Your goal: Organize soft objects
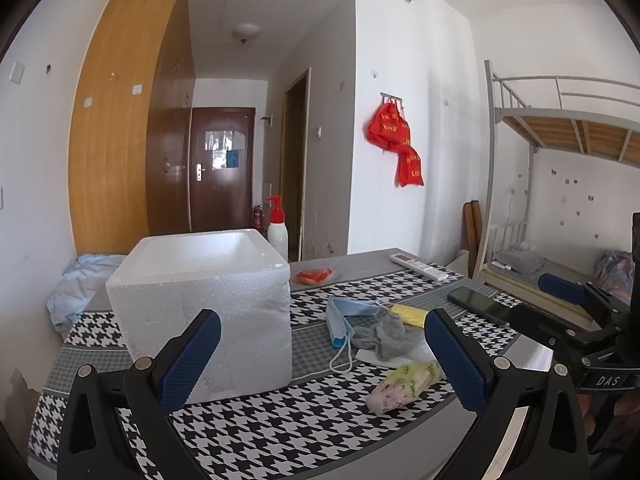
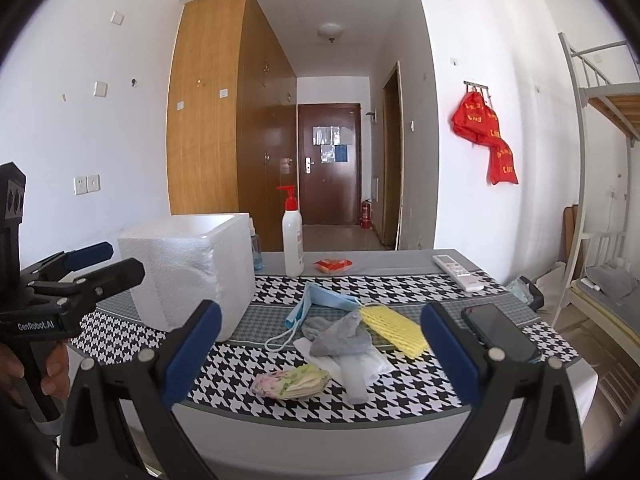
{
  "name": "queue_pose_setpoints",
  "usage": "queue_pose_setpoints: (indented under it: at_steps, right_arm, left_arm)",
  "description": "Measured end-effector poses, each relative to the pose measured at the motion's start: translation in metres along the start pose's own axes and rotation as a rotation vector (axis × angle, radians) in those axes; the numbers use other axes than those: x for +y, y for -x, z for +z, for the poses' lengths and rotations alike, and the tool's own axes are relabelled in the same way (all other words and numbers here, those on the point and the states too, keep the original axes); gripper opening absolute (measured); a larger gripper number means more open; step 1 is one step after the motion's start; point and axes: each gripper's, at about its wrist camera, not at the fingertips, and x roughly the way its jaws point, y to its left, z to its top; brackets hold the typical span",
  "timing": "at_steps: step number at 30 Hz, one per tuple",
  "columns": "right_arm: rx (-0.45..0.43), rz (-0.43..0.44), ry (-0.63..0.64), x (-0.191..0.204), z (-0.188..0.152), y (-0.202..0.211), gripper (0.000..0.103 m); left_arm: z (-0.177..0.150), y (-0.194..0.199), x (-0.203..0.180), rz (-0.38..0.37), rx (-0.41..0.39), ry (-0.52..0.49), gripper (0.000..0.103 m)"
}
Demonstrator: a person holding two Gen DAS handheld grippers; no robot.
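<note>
Clutter sits in a loose heap on the houndstooth tablecloth (image 2: 248, 360) ahead of me: a blue face mask (image 2: 320, 300), a grey sock (image 2: 340, 334), a yellow mesh cloth (image 2: 394, 326), a green-and-pink tissue pack (image 2: 292, 382) nearest the table edge, and something white and crumpled (image 2: 360, 368) under the sock that I cannot identify. The sock overlaps the mask's edge and part of the yellow cloth, so their full shapes are hidden.

My left gripper (image 1: 322, 356) has its fingers spread wide with nothing between them; its left finger covers the lower front corner of the white foam box (image 1: 208, 300). My right gripper (image 2: 320, 352) is likewise spread apart and empty, framing the heap from in front of the table.

The foam box stands at the table's left, open at the top; its inside is too washed out to read from either view. Behind it, a small blue bottle (image 2: 256, 252) is mostly hidden. A white pump bottle (image 2: 292, 240) stands beside it, with a red packet (image 2: 332, 265) lying further right. A remote (image 2: 458, 272) and a dark phone (image 2: 500, 332) lie at the right, the phone partly behind my right finger.
</note>
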Motion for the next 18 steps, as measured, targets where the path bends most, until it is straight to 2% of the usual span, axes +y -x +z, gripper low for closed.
queue_pose_setpoints:
  at_steps: [18]
  right_arm:
    - [-0.003,0.037,-0.011,-0.0012,0.0008,-0.001,0.101]
  left_arm:
    - [0.0019,-0.0018,-0.0025,0.011,0.006,-0.008,0.102]
